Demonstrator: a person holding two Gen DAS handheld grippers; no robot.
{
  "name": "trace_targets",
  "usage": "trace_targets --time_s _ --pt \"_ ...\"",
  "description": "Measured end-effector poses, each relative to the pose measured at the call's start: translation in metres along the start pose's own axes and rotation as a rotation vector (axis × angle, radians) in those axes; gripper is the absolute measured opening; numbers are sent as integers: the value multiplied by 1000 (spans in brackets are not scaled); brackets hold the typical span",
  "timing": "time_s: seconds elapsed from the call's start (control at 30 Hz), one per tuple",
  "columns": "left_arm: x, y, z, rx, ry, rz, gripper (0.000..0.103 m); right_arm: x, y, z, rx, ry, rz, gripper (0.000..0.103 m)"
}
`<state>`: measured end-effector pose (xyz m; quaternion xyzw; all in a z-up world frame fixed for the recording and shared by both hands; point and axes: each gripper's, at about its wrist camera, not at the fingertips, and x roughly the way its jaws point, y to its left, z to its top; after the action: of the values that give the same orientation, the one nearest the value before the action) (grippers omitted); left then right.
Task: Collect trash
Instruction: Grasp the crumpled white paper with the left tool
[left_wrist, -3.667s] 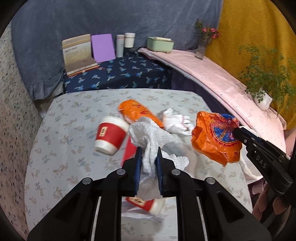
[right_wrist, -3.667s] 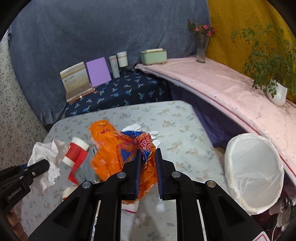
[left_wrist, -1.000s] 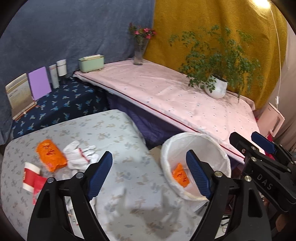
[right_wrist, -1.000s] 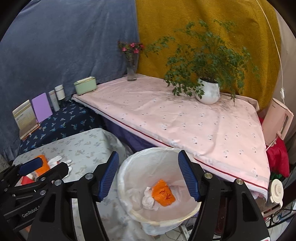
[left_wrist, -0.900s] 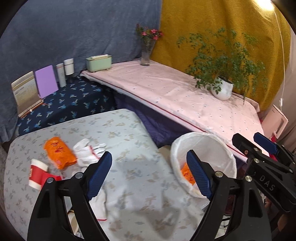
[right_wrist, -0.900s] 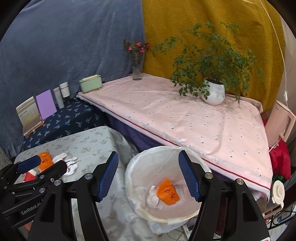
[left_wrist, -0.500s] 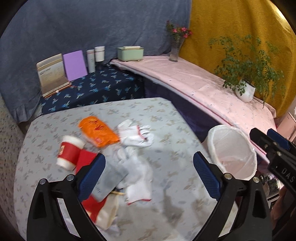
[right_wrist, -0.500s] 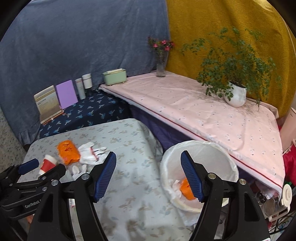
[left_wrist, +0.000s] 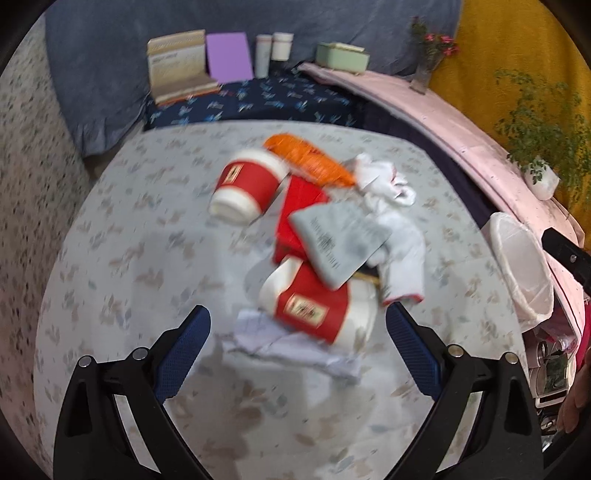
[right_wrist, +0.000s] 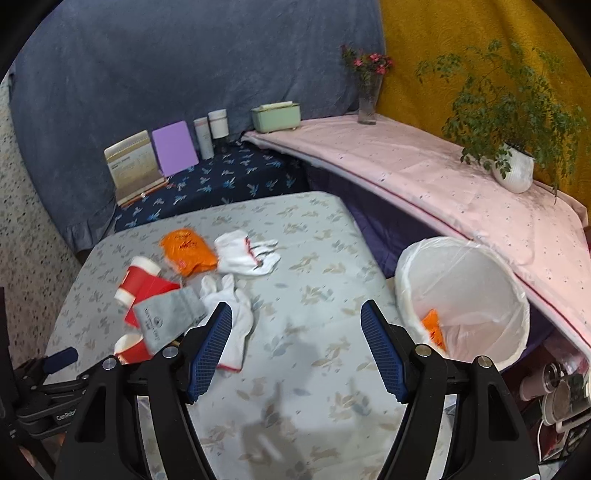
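Observation:
My left gripper (left_wrist: 297, 326) is open wide and empty, low over the trash pile on the floral table (left_wrist: 122, 280). A crushed red paper cup (left_wrist: 314, 306) lies on crumpled white paper (left_wrist: 288, 343) just ahead of its fingers. Behind are a grey pouch (left_wrist: 340, 236), a second red cup (left_wrist: 251, 188), an orange packet (left_wrist: 310, 158) and white gloves (left_wrist: 384, 184). My right gripper (right_wrist: 295, 321) is open and empty above bare tablecloth, between a white glove (right_wrist: 232, 306) and the lined bin (right_wrist: 458, 243), which holds an orange wrapper (right_wrist: 432, 328).
The bin stands off the table's right edge, below a pink-covered shelf (right_wrist: 424, 166) with a potted plant (right_wrist: 513, 170), a vase (right_wrist: 367, 99) and a green box (right_wrist: 275, 116). Books and jars stand on a dark blue surface (right_wrist: 229, 173) behind the table.
Both grippers have swung left from the bin back over the table. The left one dropped toward the pile with wider jaws. The tissue and orange bag held earlier are gone from the grippers.

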<state>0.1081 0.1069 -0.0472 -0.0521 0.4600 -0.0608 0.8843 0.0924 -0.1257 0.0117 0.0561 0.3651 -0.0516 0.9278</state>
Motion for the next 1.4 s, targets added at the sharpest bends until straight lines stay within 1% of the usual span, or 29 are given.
trace_targets --time_s 0.1,0.2,0.3,0.37,0.5,0.6,0.63,0.67,0.7,0.77,0.83,0.87,0.97,1.0,1.1,1.13,1.17,1.23,1.3,1.4 --pt "8 15 -11 -38 32 15 91 6 11 -11 -10 26 11 69" --pt "14 25 -16 -66 57 3 90 11 18 -19 -20 48 17 69" --pt "18 29 -21 -68 67 -13 83 14 24 -25 -31 61 21 69" --pt "22 26 -23 -52 80 -23 74 16 27 -27 -35 68 23 69" --pt "29 22 -29 -29 96 -49 66 19 33 -31 -45 82 25 69" --pt "31 21 -30 -19 100 -68 55 21 36 -32 -50 89 30 69" --pt "30 21 -30 -19 100 -82 50 22 37 -32 -51 90 31 69" --pt "30 21 -30 -18 102 -96 42 23 38 -32 -52 92 33 69" --pt "30 20 -30 -17 104 -112 38 24 39 -32 -53 93 35 69" --pt "31 19 -31 -14 118 -153 18 25 42 -31 -52 95 39 69" --pt "33 19 -32 -14 133 -179 7 26 44 -32 -54 96 42 69" --pt "36 20 -34 -15 141 -178 4 27 45 -32 -55 98 43 69" --pt "40 25 -39 -42 155 -191 4 28 48 -32 -58 99 47 69" --pt "38 27 -40 -52 148 -208 4 28 48 -32 -59 98 47 69" --pt "26 25 -41 -37 112 -214 6 27 48 -32 -56 96 46 69" --pt "23 24 -40 -35 108 -219 16 27 47 -32 -52 96 46 69" --pt "20 23 -39 -42 103 -221 35 27 46 -31 -49 95 46 69" --pt "16 21 -38 -62 85 -207 56 27 45 -30 -45 92 44 69" --pt "17 18 -34 -79 76 -191 57 27 42 -28 -39 90 44 69" --pt "29 20 -28 -142 90 -159 57 26 38 -26 -34 87 43 69"
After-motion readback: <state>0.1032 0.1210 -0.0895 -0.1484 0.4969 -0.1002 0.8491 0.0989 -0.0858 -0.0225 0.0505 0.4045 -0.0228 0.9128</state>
